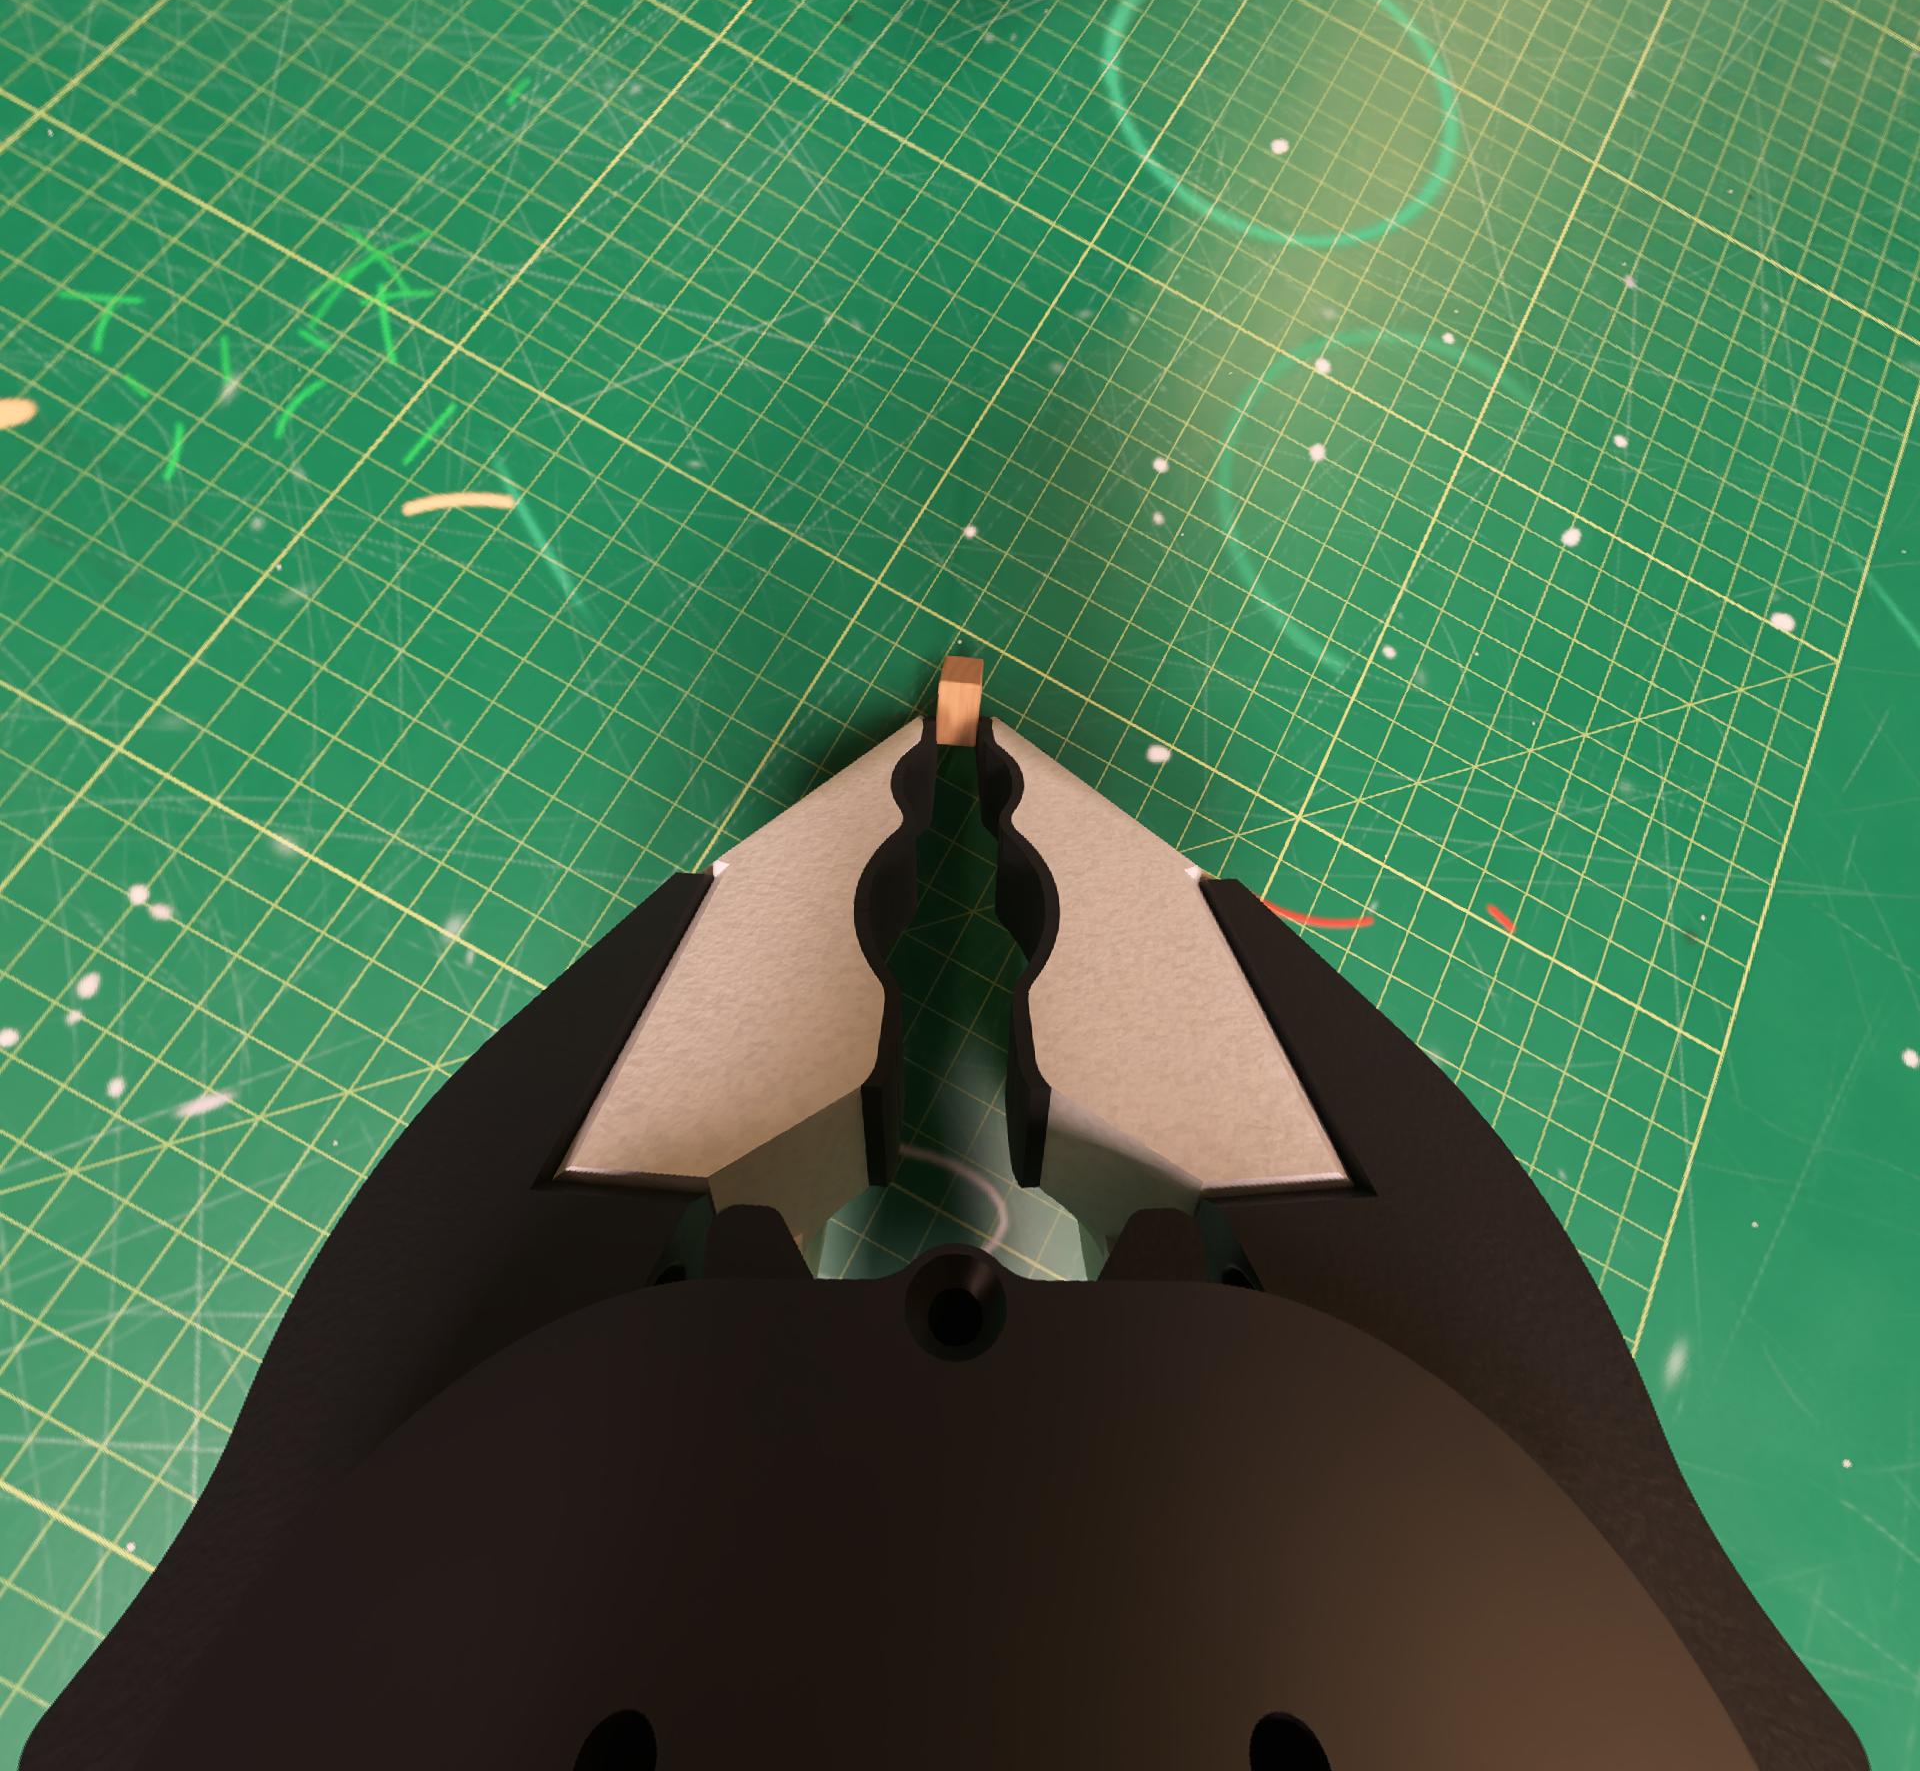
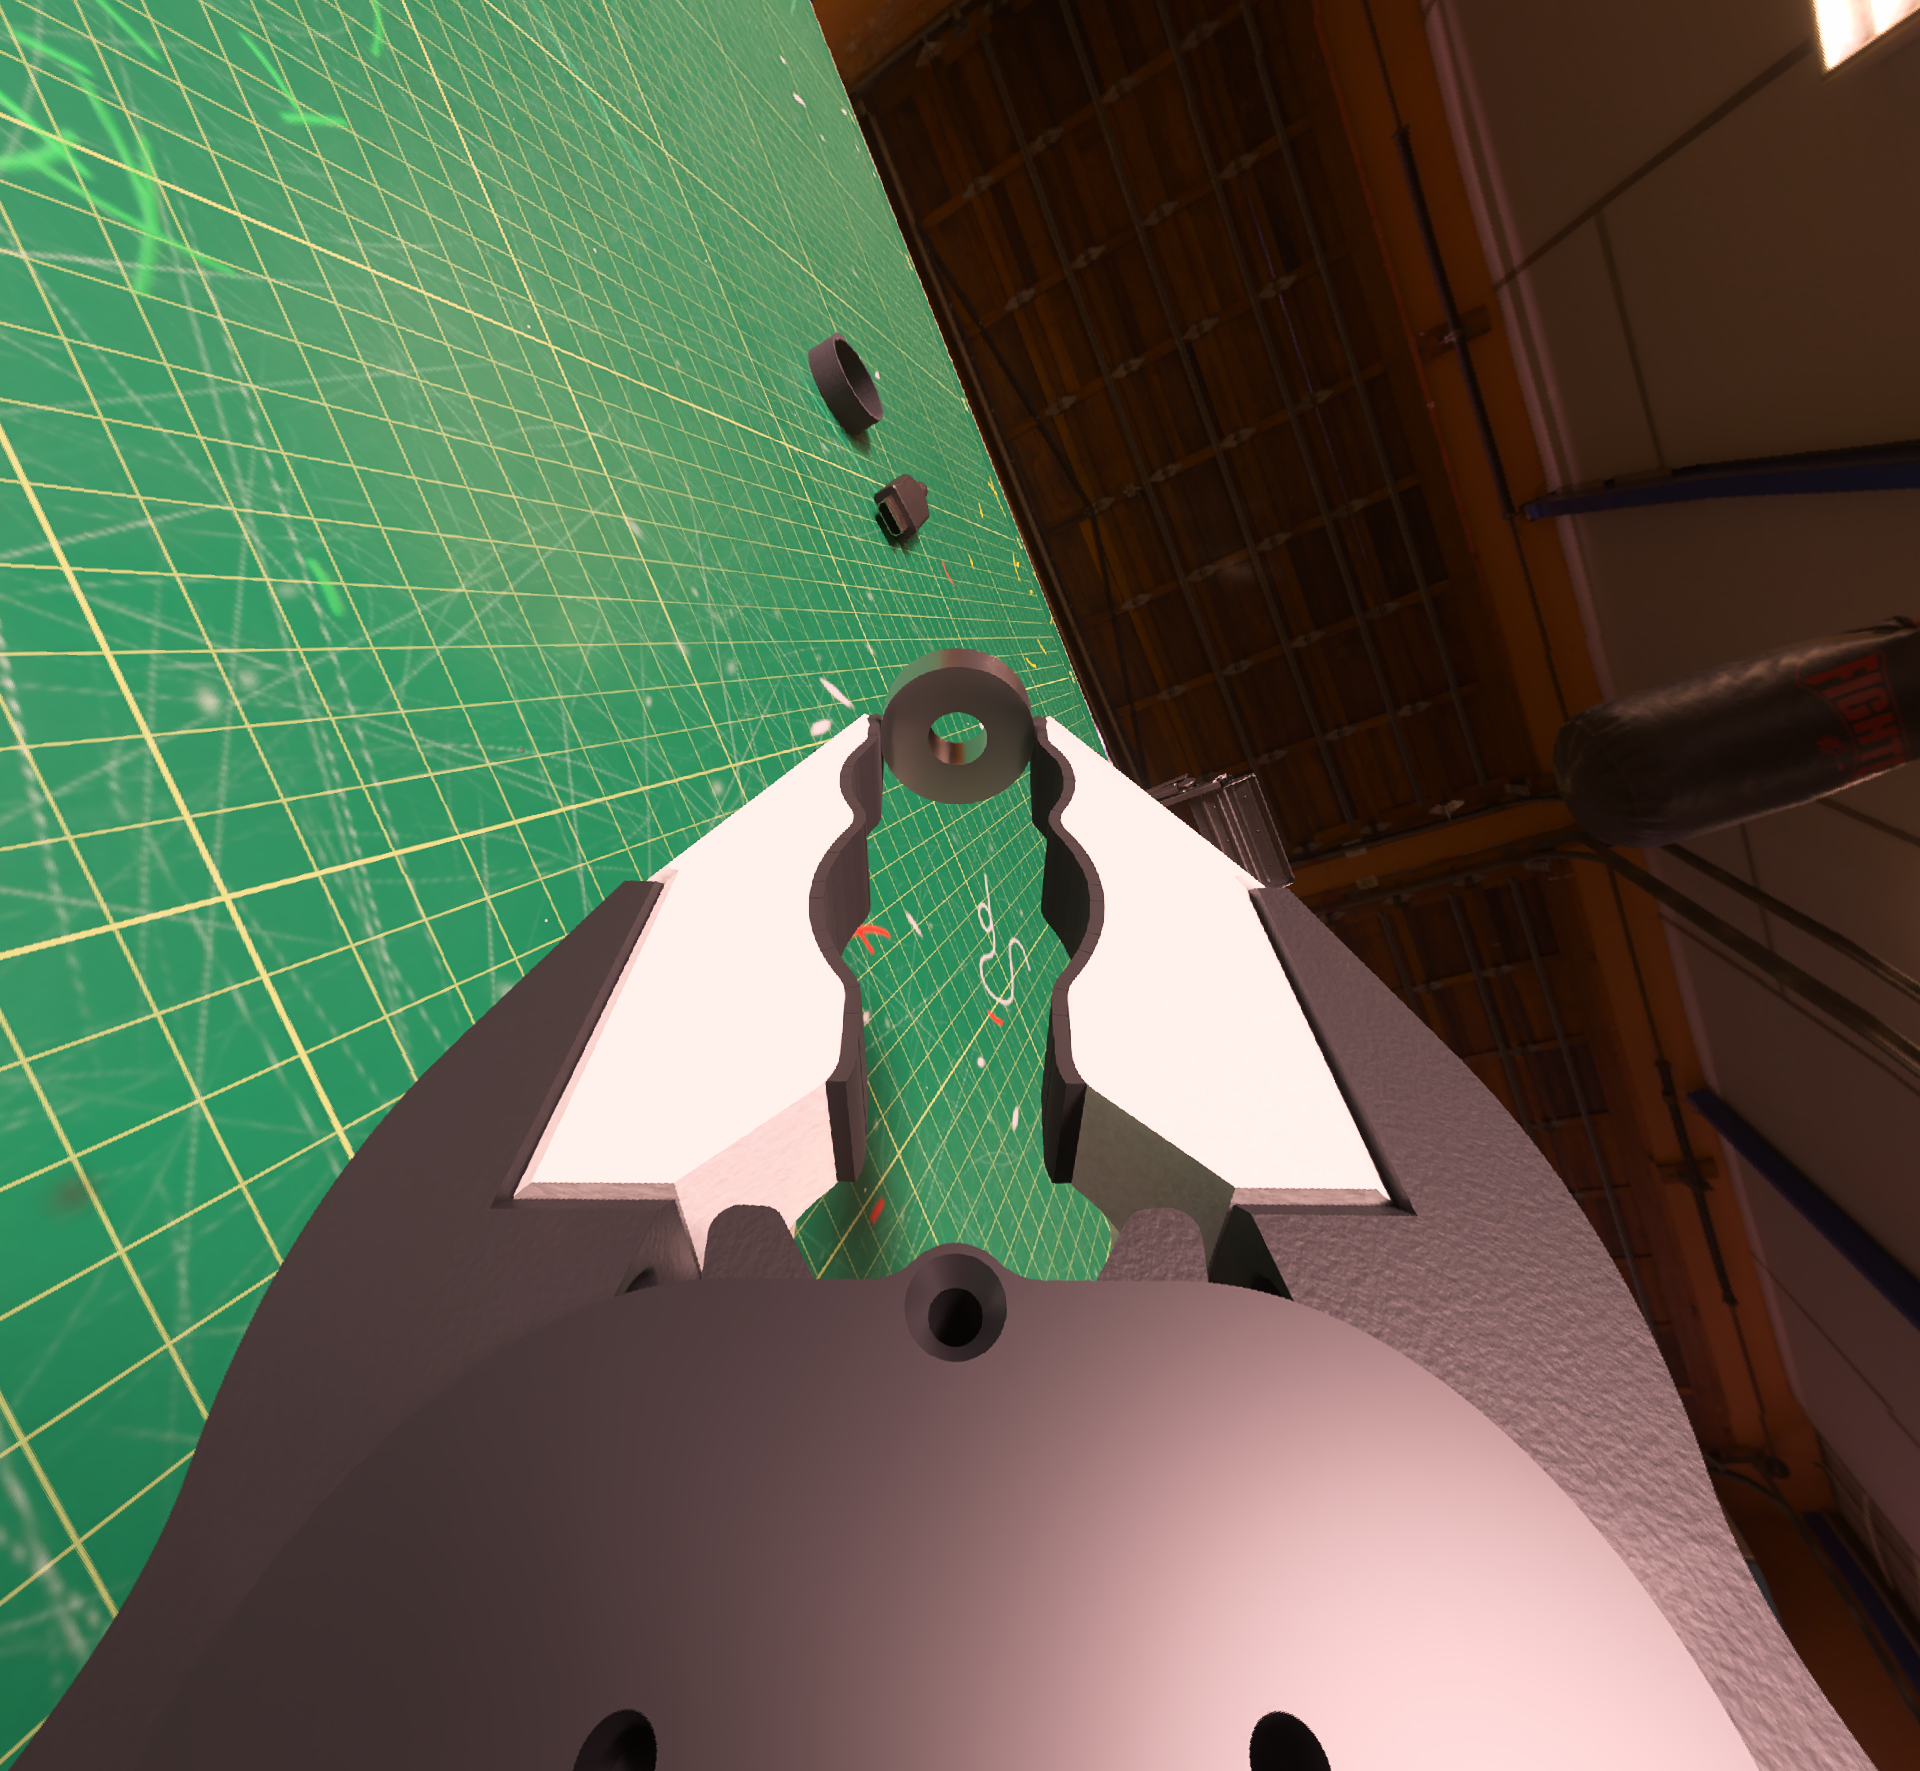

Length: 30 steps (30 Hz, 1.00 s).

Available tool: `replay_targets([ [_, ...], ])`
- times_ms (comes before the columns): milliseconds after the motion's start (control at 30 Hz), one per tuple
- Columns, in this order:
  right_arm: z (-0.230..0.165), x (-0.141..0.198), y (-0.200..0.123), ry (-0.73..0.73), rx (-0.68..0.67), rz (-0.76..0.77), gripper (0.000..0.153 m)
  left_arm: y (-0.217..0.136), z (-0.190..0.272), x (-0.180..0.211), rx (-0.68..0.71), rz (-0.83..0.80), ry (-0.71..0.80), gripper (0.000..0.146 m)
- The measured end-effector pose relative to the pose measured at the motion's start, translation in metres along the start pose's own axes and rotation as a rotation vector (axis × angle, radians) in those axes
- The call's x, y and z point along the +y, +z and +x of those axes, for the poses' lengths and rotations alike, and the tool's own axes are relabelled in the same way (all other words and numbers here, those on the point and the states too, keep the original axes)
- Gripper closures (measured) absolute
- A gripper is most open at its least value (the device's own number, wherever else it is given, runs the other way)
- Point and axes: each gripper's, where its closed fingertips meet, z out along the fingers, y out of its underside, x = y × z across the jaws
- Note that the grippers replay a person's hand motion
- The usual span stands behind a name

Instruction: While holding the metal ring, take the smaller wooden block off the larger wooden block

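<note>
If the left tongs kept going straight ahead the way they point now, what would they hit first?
Probably just the green cutting mat. The left tongs, shut on the small wooden block, angle down toward bare mat; nothing else shows ahead, though depth is unclear.

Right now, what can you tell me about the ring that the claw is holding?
The metal ring is a thick, flat, dull grey washer shape with a small round hole through its middle, and green mat shows through that hole. Its top edge catches a little light, like metal. It is turned with its flat face toward the right wrist camera. The right claw pinches it by its outer rim, one fingertip on each side. It seems to be held up off the green cutting mat, touching only the claw.
</note>
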Motion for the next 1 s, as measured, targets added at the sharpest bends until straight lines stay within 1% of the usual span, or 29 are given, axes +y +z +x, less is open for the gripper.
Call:
replay_targets([
  [233,-0.001,0.001,0.001,0.003,-0.007,-0.005,0.125,-0.001,0.0,-0.006,0.006,0.065,0.061,0.139],
  [533,-0.001,0.001,0.001,0.003,-0.011,-0.004,0.125,-0.002,-0.001,-0.005,-0.016,0.057,0.088,0.139],
  [633,-0.001,0.001,0.001,0.003,-0.011,-0.004,0.125,-0.006,0.002,-0.01,0.0,0.085,0.098,0.139],
  [733,-0.001,0.001,0.001,0.003,-0.01,-0.003,0.125,-0.018,0.009,-0.024,0.035,0.156,0.114,0.139],
  [833,0.0,0.0,0.0,0.0,-0.005,0.0,0.125,-0.032,0.013,-0.033,0.051,0.161,0.122,0.139],
  [900,0.0,-0.001,0.0,-0.004,0.002,0.007,0.125,-0.045,0.011,-0.04,0.036,0.136,0.125,0.139],
  [1000,0.001,-0.002,-0.001,-0.015,0.014,0.01,0.125,-0.073,0.004,-0.061,-0.01,0.122,0.145,0.139],
])
